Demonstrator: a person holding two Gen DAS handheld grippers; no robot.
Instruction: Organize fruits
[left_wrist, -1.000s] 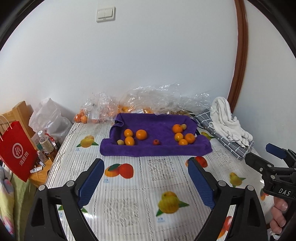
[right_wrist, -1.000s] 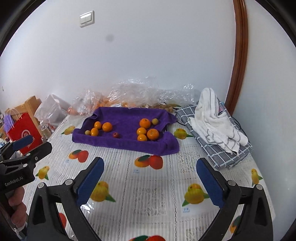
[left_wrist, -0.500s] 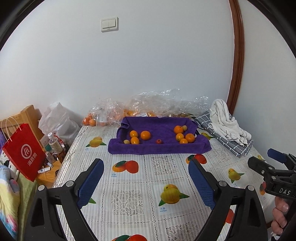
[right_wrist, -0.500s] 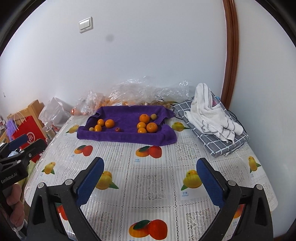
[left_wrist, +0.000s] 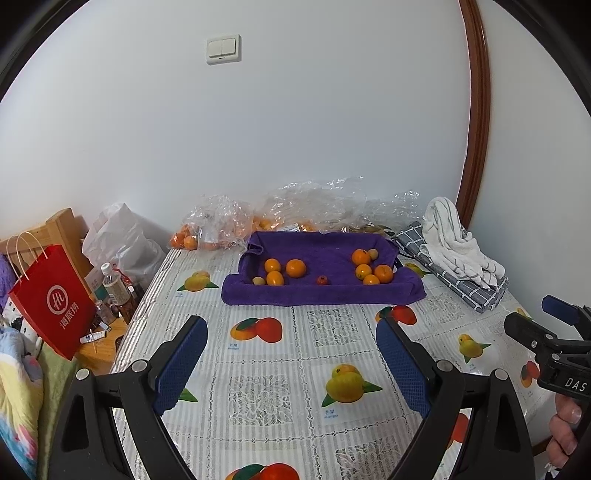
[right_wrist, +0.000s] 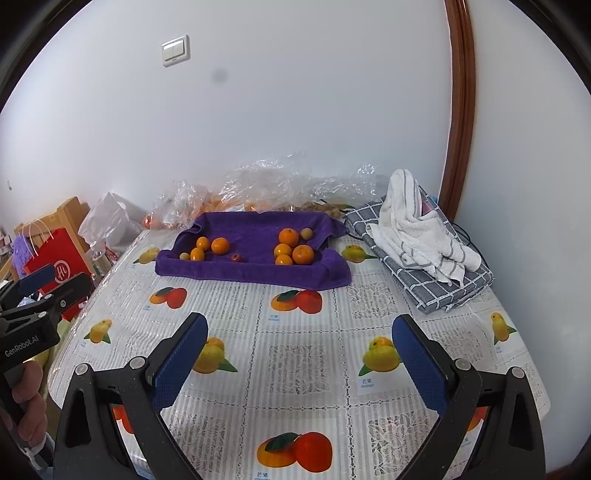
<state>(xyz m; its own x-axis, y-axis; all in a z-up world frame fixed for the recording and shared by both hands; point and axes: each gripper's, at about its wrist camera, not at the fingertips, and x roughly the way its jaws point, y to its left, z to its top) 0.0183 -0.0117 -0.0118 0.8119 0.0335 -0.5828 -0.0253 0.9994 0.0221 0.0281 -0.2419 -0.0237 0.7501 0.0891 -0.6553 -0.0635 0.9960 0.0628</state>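
Note:
A purple towel (left_wrist: 325, 254) (right_wrist: 255, 271) lies at the back of the table with fruit in two groups. On its left are several oranges (left_wrist: 296, 267) (right_wrist: 220, 245) and a small yellow-green fruit (left_wrist: 258, 281). A small red fruit (left_wrist: 322, 280) (right_wrist: 236, 258) lies in the middle. On its right are several oranges (left_wrist: 383, 273) (right_wrist: 303, 254) and a pale fruit (left_wrist: 373, 253) (right_wrist: 306, 233). My left gripper (left_wrist: 291, 363) is open and empty, well short of the towel. My right gripper (right_wrist: 299, 360) is open and empty too.
Clear plastic bags with oranges (left_wrist: 218, 225) lie against the wall behind the towel. A white towel on a folded checked cloth (right_wrist: 417, 236) sits at the right. A red paper bag (left_wrist: 53, 299), bottles and a white bag stand left of the table. The tablecloth (right_wrist: 295, 354) has printed fruit.
Both grippers have drawn back and risen away from the towel, so more of the table shows. Both stay open and empty. The fruit has not moved.

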